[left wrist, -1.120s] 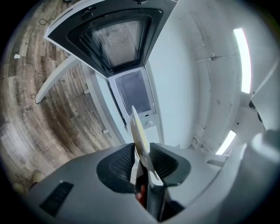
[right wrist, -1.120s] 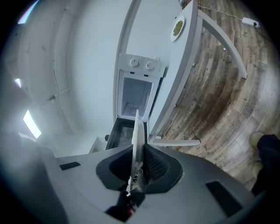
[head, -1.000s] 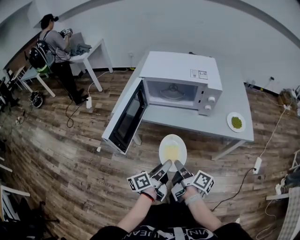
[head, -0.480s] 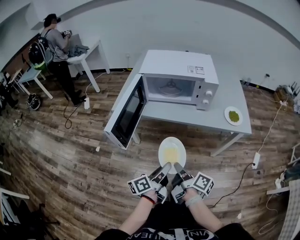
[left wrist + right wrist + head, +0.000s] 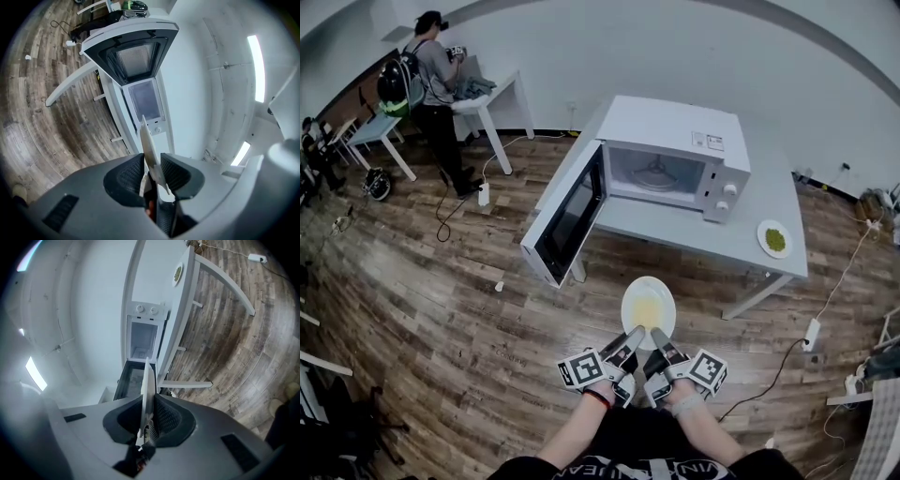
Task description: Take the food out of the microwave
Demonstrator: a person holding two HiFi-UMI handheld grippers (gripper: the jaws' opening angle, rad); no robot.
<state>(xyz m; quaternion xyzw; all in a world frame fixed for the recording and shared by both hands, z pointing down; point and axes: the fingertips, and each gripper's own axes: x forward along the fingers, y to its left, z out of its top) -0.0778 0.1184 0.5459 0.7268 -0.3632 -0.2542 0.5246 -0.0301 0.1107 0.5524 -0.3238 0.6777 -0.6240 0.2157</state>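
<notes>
A white plate (image 5: 648, 308) with yellow food on it hangs over the wooden floor, in front of the table. My left gripper (image 5: 633, 338) is shut on the plate's near rim, seen edge-on as the plate (image 5: 149, 150) between its pads. My right gripper (image 5: 657, 338) is shut on the same rim beside it, the plate (image 5: 146, 387) standing between its pads. The white microwave (image 5: 675, 159) sits on the grey table (image 5: 750, 234) with its door (image 5: 567, 220) swung wide open. Its inside holds only the turntable.
A small plate with green food (image 5: 774, 239) lies near the table's right end. A person (image 5: 427, 89) stands at a white desk at the far left. Cables and a power strip (image 5: 811, 330) lie on the floor to the right.
Both grippers and the plate have drawn a little further back from the microwave and the table. The person at the far desk has shifted in view.
</notes>
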